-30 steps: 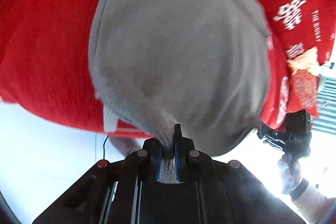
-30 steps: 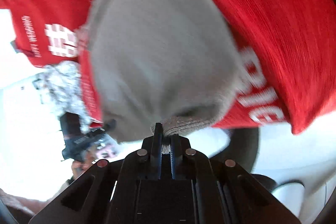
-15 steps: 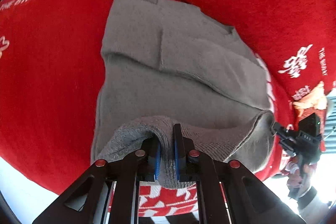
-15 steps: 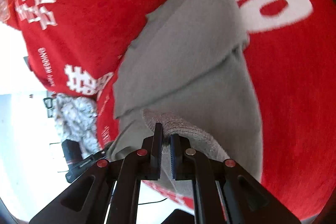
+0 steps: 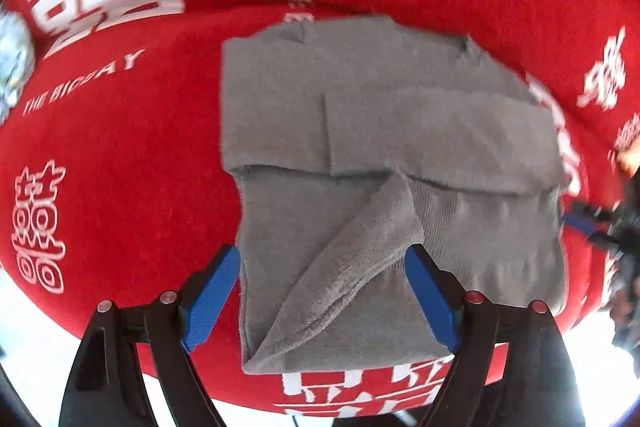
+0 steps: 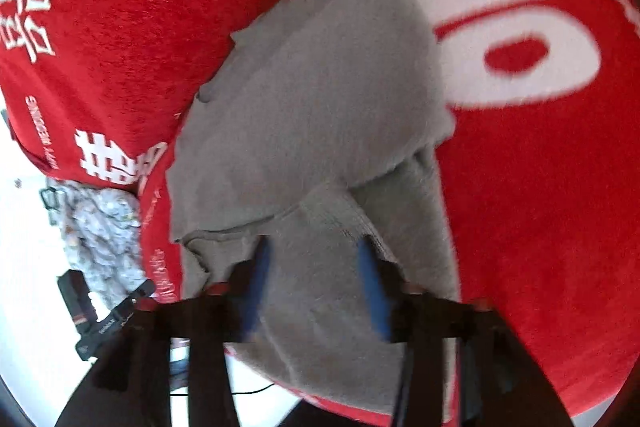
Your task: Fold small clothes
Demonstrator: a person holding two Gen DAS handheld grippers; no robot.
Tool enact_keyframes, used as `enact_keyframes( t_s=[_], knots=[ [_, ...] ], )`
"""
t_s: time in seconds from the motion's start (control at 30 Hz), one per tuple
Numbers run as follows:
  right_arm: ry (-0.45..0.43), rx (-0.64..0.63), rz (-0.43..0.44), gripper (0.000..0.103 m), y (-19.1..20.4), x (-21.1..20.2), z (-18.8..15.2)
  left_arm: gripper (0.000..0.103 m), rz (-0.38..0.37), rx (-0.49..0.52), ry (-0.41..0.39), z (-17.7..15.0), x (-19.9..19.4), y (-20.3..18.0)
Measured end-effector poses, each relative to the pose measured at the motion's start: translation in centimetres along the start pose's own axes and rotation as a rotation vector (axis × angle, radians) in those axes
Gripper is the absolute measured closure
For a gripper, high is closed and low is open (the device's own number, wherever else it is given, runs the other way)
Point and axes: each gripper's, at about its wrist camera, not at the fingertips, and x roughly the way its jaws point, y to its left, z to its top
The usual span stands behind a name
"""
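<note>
On red printed cloth [image 5: 120, 155]: folded grey fleece garment [image 5: 380, 131]; my left gripper [image 5: 324, 291] and right gripper [image 6: 316, 287] opening, garment released beneath.

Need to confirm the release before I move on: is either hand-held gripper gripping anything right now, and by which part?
Nothing held. Both hand-held grippers, left and right, are opening over the grey garment, pads clear of it.

Black tongs [image 5: 322, 291] with blue pads [image 5: 210, 301], red screws.
</note>
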Motion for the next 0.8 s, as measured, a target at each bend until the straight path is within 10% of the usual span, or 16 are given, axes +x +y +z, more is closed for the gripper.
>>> enact_keyframes(
  t_s=[0.27, 0.63, 0.67, 0.73, 0.8],
  knots=[
    [0.044, -0.15, -0.163, 0.047, 1.2, 1.0, 0.8, 0.018, 0.091, 0.257, 0.03, -1.5, 3.4, -6.3],
    [0.026, -0.235, -0.308, 0.047, 2.7, 4.0, -0.2, 0.019, 0.119, 0.276, 0.033, -0.2, 6.6, -4.3],
    [0.021, -0.256, -0.335, 0.05, 3.1, 4.2, -0.4, 0.03, 0.11, 0.284, 0.035, -0.1, 6.6, -4.3],
    [0.03, -0.289, -0.393, 0.095, 4.0, 4.6, -1.0, 0.08, 0.018, 0.276, 0.054, 0.1, 6.3, -4.0],
    [0.019, -0.307, -0.424, 0.095, 4.8, 4.3, -1.5, 0.091, -0.03, 0.26, 0.069, 0.5, 5.8, -3.6]
  ],
)
